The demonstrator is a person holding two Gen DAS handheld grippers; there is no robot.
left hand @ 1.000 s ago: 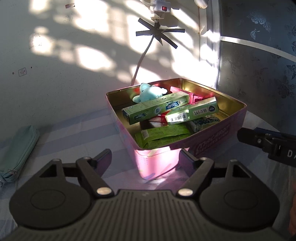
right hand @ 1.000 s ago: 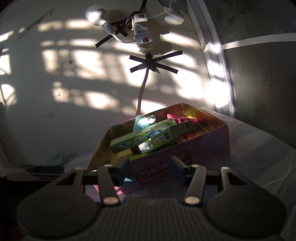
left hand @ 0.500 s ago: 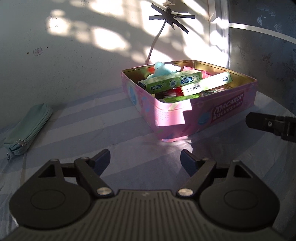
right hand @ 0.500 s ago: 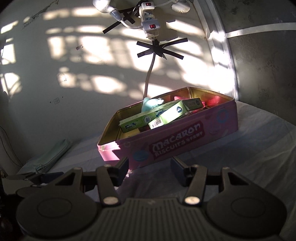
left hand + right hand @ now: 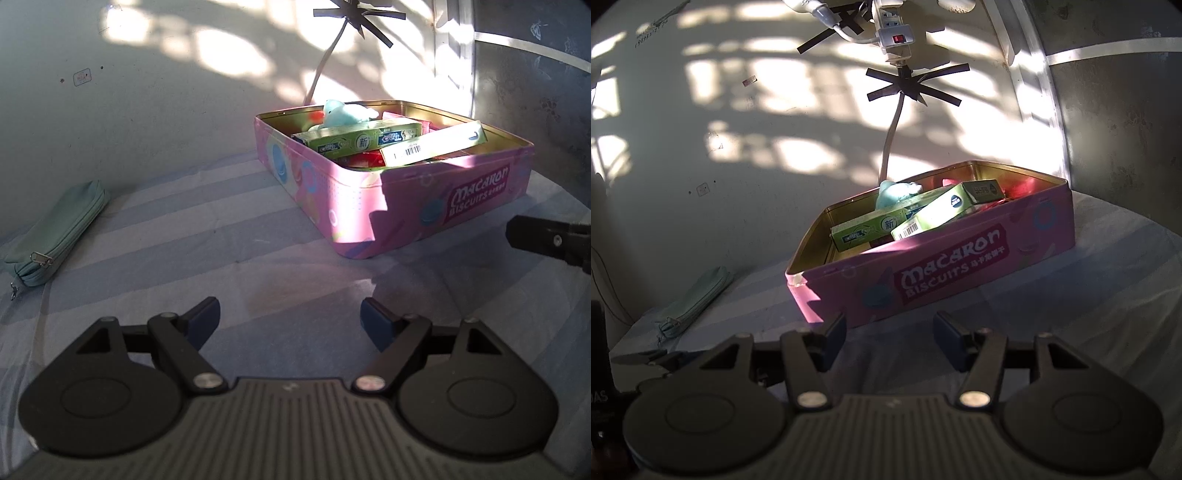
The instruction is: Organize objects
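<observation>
Both tools hang empty in front of the pink tin (image 5: 373, 206), so this reads as a pause between placements, or the end of the filling: the left tool (image 5: 290, 320) stands wide with nothing between its fingers, and the right tool (image 5: 889, 334) is parted more narrowly, also with nothing in it. The tin sits on the striped cloth (image 5: 184, 229) over the tabletop, near the wall, and already holds a pile: a long green box (image 5: 356, 140) lying across the top, a second box (image 5: 432, 146) with its barcode face up leaning on it, a pale blue toy (image 5: 345, 112) behind them, and red packets below that are too shadowed to name. The only loose thing left in view is the teal pouch (image 5: 55, 236), lying well apart from the tin on the left. The next move is probably for the left tool to swing over to the pouch, come down across its narrow width and close on the soft fabric. The tin's side reads "MACARON BISCUITS" with small Chinese characters after it; the green box carries the character 新 in a round badge, its other print too small to read.
</observation>
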